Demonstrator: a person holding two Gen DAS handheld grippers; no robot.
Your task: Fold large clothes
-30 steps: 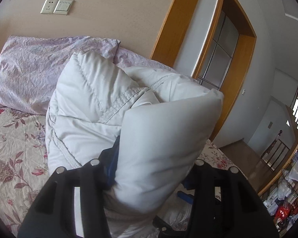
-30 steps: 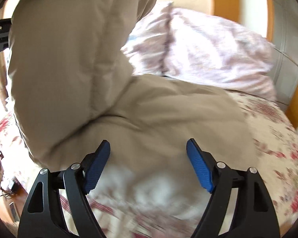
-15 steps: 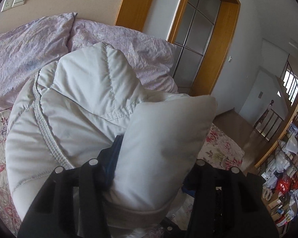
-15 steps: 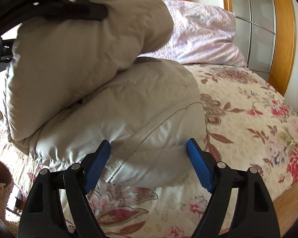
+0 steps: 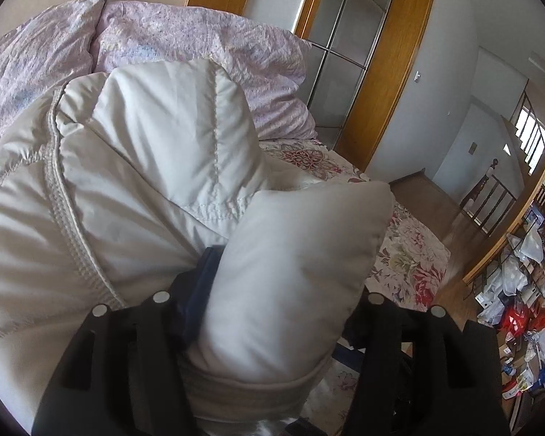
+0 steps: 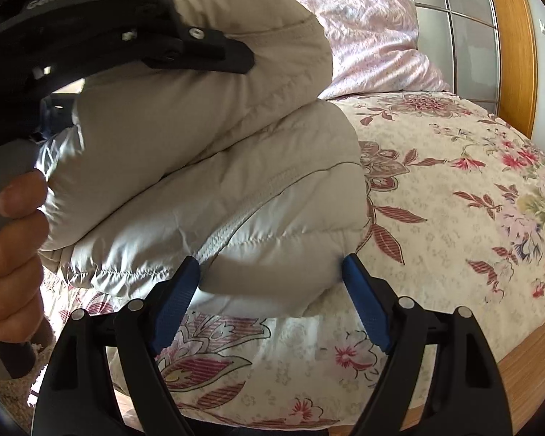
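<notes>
A puffy beige-white quilted jacket (image 6: 214,189) lies folded in layers on the floral bed. My left gripper (image 5: 272,290) is shut on a thick fold of the jacket (image 5: 290,276) and holds that upper layer over the lower one; it also shows in the right wrist view (image 6: 200,47), at the top left, pressed against the jacket. My right gripper (image 6: 272,290) is open, its blue pads on either side of the lower fold's near edge, with the cloth bulging between them.
The bed has a floral sheet (image 6: 454,200) and lilac pillows (image 5: 200,43) at its head. A wooden-framed glass door (image 5: 363,54) stands beyond the bed. Cluttered bags (image 5: 519,309) lie on the floor at the right. The wooden bed edge (image 6: 527,356) is near.
My left gripper has carried the upper fold of the jacket down and over the lower layer. My right gripper has swung round and come up to the lower fold's edge, still open.
</notes>
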